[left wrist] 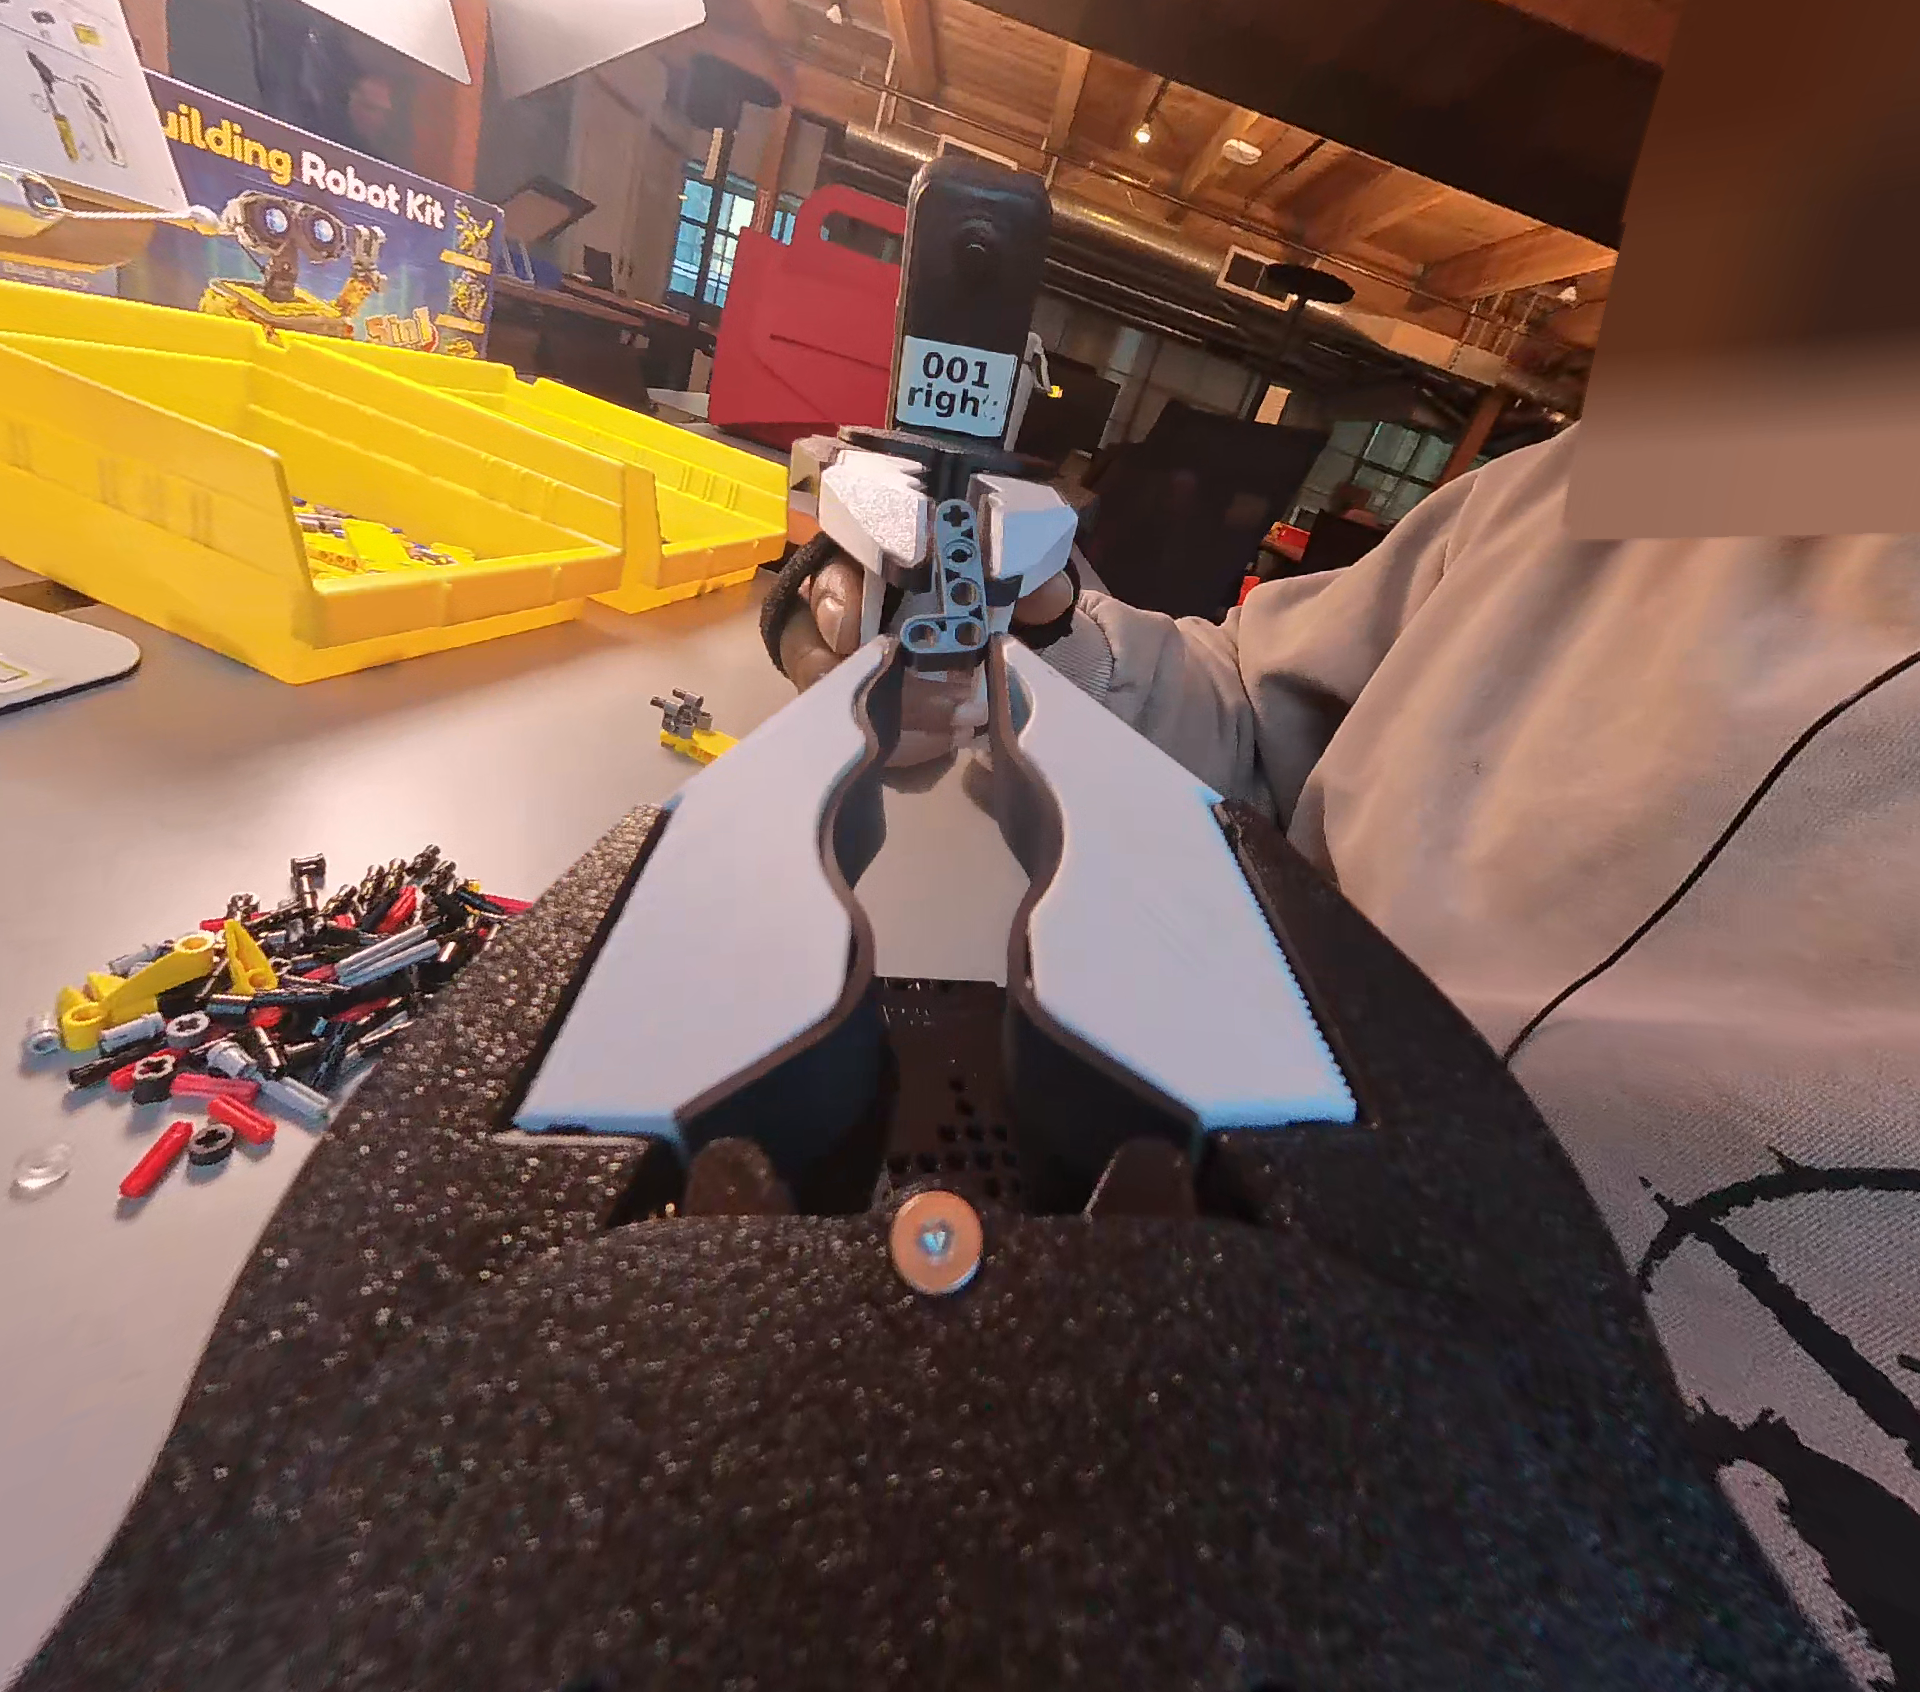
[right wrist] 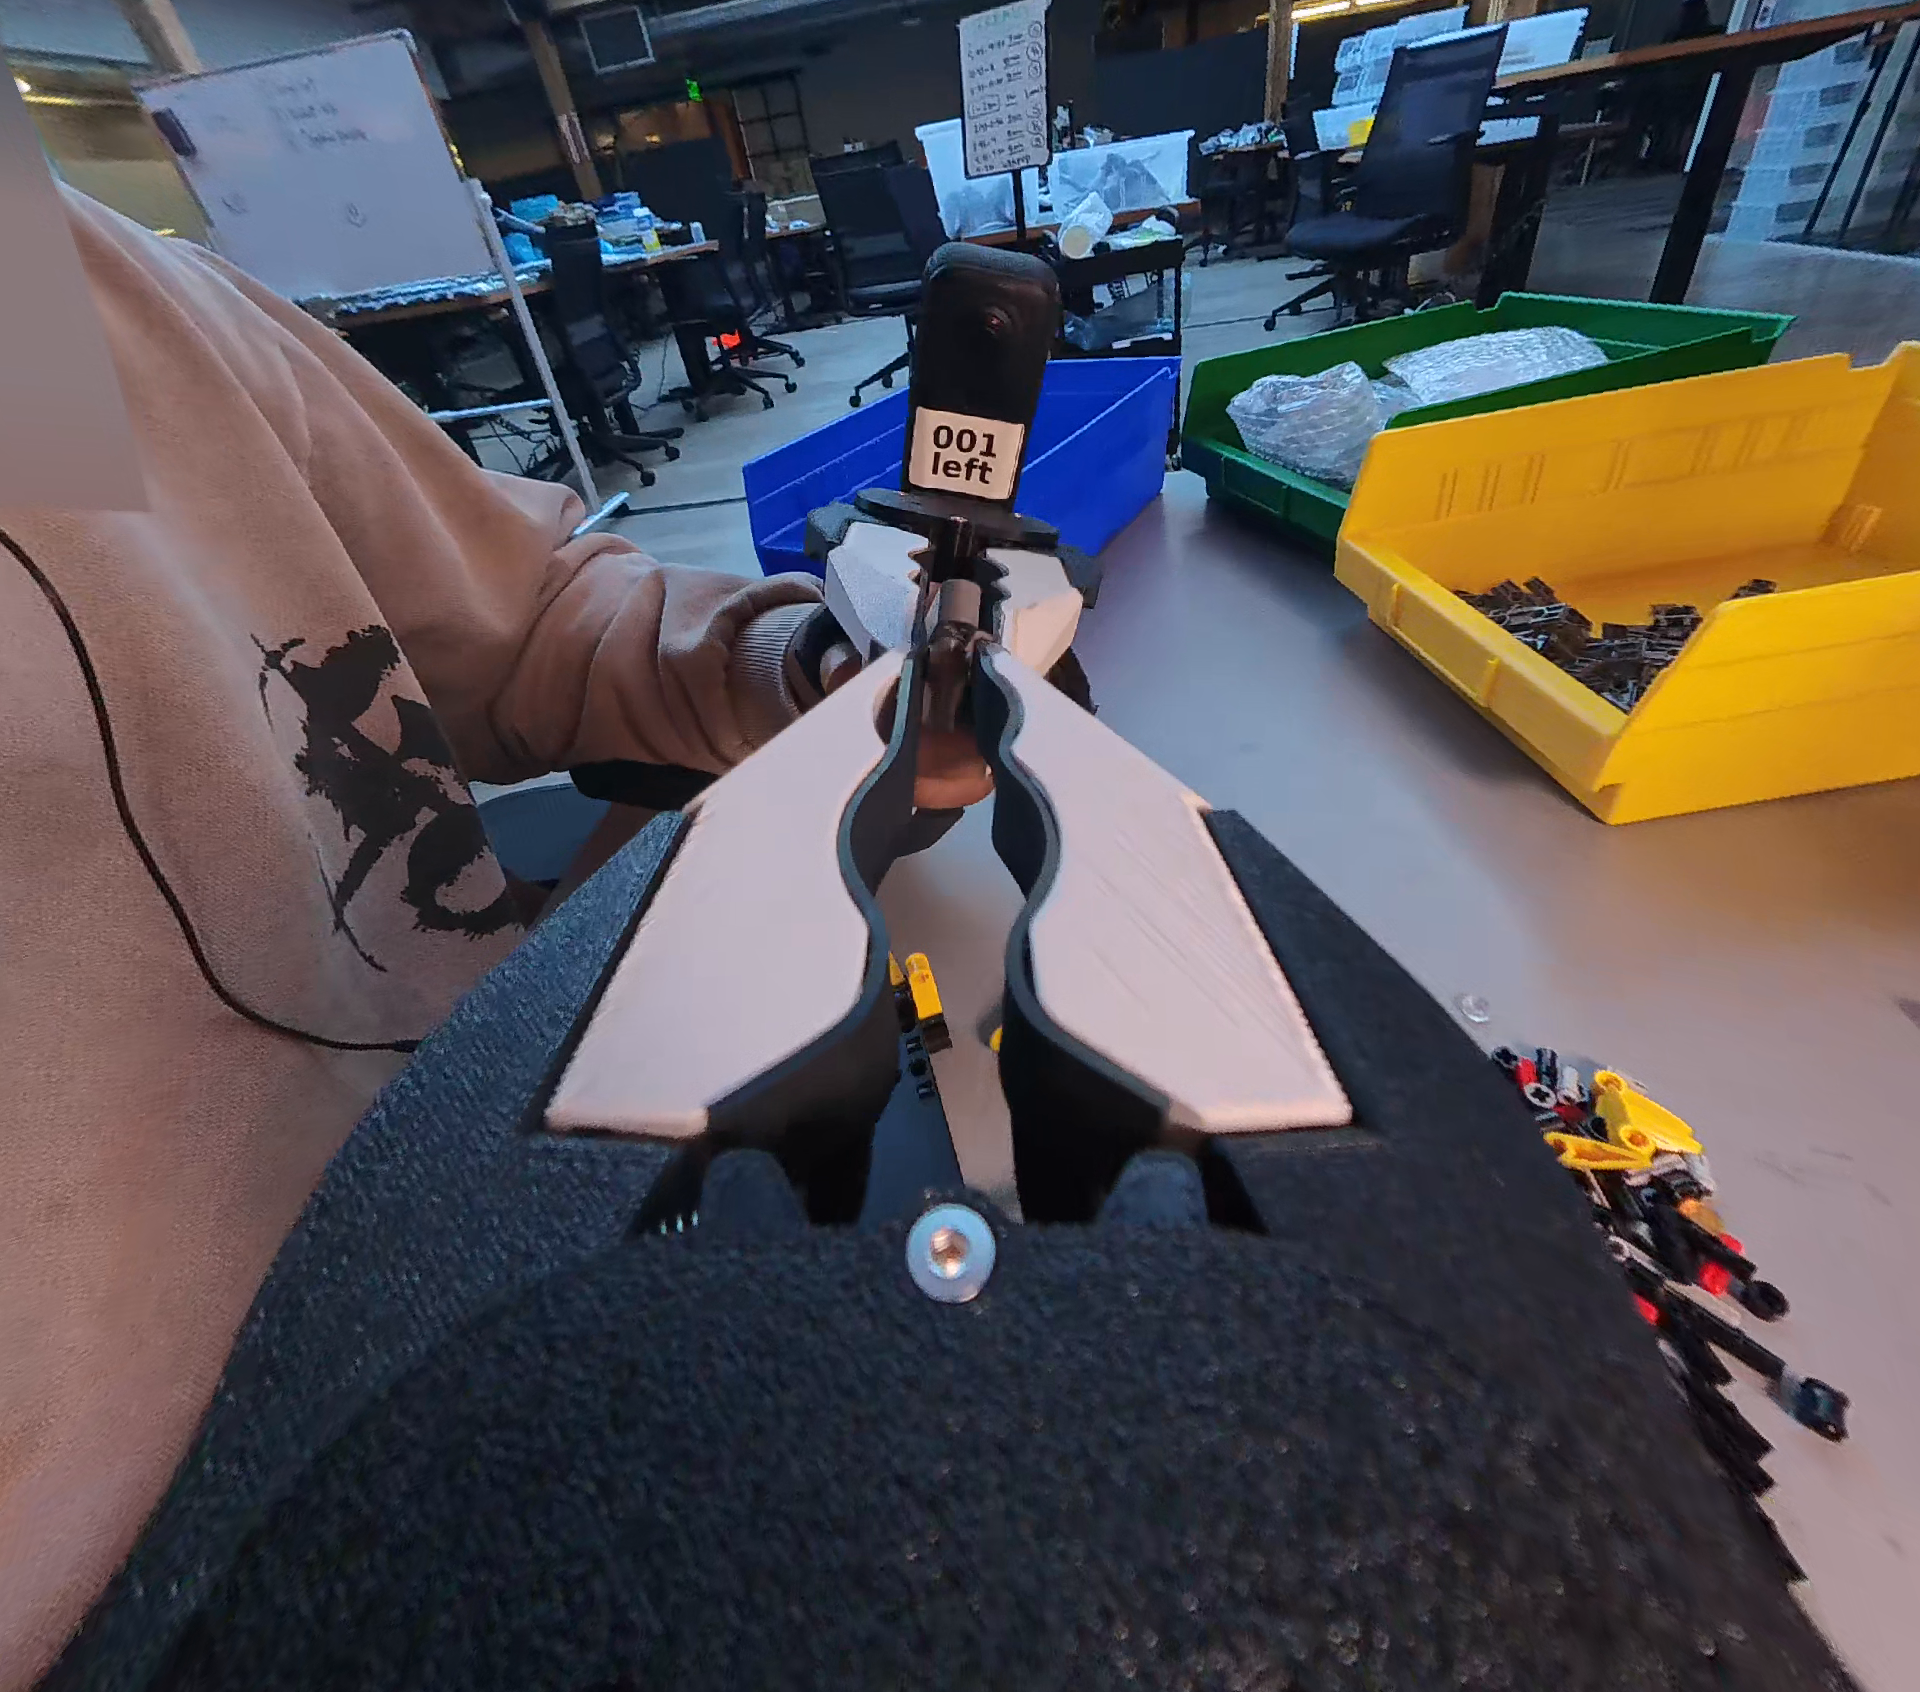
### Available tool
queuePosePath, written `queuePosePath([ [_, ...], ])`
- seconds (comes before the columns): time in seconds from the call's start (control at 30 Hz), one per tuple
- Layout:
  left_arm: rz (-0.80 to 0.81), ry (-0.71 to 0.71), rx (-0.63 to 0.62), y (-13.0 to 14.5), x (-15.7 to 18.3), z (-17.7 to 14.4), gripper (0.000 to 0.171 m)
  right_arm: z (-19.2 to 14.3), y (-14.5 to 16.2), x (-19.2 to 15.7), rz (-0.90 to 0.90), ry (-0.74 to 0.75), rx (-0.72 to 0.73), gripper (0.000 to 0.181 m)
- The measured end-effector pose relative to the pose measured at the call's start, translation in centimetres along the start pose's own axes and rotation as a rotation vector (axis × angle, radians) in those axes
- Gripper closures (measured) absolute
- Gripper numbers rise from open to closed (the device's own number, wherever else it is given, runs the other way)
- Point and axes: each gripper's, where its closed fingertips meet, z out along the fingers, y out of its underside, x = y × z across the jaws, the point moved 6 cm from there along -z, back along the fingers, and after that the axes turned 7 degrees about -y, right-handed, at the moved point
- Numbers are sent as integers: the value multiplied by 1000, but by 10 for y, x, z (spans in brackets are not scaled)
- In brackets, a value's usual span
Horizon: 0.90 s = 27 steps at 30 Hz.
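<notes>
Both hand-held grippers meet tip to tip above the bench, and I read the two as facing each other almost head-on. My left hand-held gripper (left wrist: pixel 940 650) has its fingers nearly pressed together at the tips, pinching the bottom end of a grey L-shaped beam (left wrist: pixel 951 588) with round holes; the beam's long axis runs upward from my tips toward the right hand-held gripper (left wrist: pixel 951 499), whose white fingers close on its upper, cross-holed end. From the right wrist view, that right hand-held gripper (right wrist: pixel 943 655) narrows to a slim gap around a dark part, seen edge-on, so I cannot tell there exactly what it grips; the left hand-held gripper (right wrist: pixel 951 577) sits directly beyond it. So the beam lies straight ahead of each tool, shared between them, neither nearer. Below, on the bench (left wrist: pixel 436 769), a small yellow and grey assembly (left wrist: pixel 691 723) rests near, ahead and left of the left tips. A heap of loose pins and connectors (left wrist: pixel 260 988) lies farther left, with yellow bins (left wrist: pixel 312 499) behind it.
</notes>
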Motion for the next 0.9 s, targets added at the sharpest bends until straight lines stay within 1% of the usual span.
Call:
queuePosePath([
  [0.2,20,2,7,-1,2,0,157,0,0,-2,15,-24,0,174],
  [0.3,45,-20,-36,2,0,1,157,-1,0,-1,-1,-14,-38,174],
  [0.4,200,-116,-113,1,-3,-2,148,-5,4,2,-54,40,-140,175],
  [0.5,305,-138,-173,2,1,-3,153,-3,17,3,-149,96,-301,174],
  [0.57,345,-132,-221,7,3,-1,155,4,23,0,-176,93,-352,174],
  [0.63,374,-116,-279,14,5,1,158,10,26,-5,-191,78,-369,175],
  [0.67,382,-116,-284,14,6,0,158,11,27,-5,-202,79,-385,175],
  [0.73,369,-93,-272,11,9,0,160,11,24,-9,-217,64,-380,175],
  [0.77,357,-79,-262,9,11,0,166,11,22,-11,-225,52,-371,175],
  [0.9,348,-60,-226,2,15,-2,166,13,16,-16,-250,32,-309,175],
])
